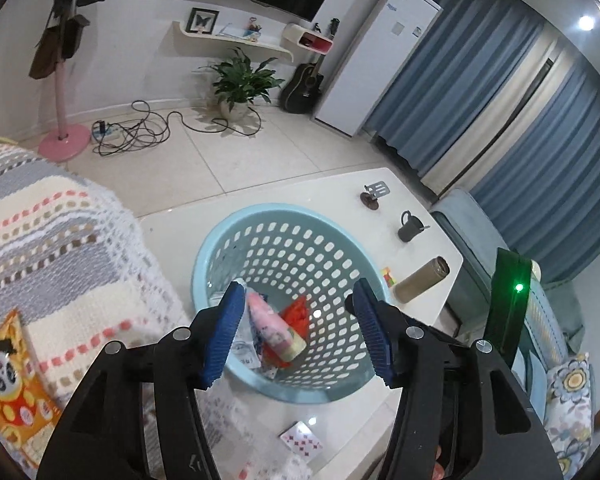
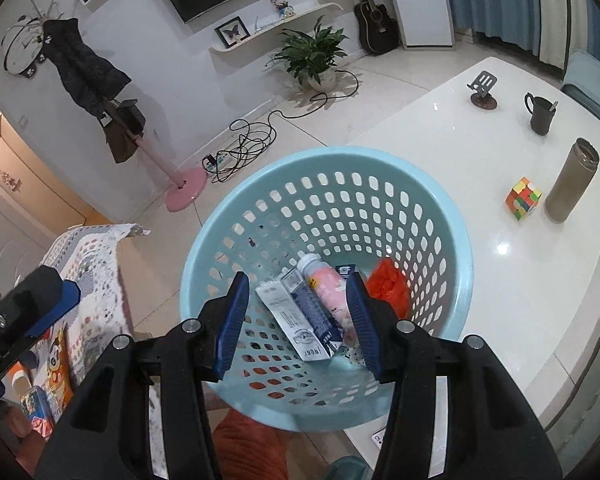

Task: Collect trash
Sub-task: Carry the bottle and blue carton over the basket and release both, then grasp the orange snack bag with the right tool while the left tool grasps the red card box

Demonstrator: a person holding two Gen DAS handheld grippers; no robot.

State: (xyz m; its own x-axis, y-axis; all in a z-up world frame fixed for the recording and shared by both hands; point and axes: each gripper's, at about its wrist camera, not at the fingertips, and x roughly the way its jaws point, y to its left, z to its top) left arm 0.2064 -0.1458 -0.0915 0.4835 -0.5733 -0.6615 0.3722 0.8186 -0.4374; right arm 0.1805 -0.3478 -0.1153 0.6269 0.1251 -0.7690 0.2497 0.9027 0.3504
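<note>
Both grippers spread wide and empty above the basket.
Left gripper point(image 1: 300, 332) and right gripper point(image 2: 296, 326) hold nothing; the light-blue perforated plastic basket point(image 2: 452, 216) on the white bench point(image 2: 480, 148) contains a white-and-blue carton point(image 2: 300, 320), pink bottle point(image 2: 326, 284) and red wrapper point(image 2: 392, 284).

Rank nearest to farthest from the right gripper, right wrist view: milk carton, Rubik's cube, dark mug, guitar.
From the right gripper:
1. Milk carton, between the fingers, in the basket.
2. Rubik's cube, right, on the table.
3. Dark mug, farther right.
4. Guitar, against the far wall.

left gripper point(image 1: 298, 326): black frame | silver screws | ribbed blue fingers point(image 1: 224, 336) | right gripper point(image 2: 294, 320): same
</note>
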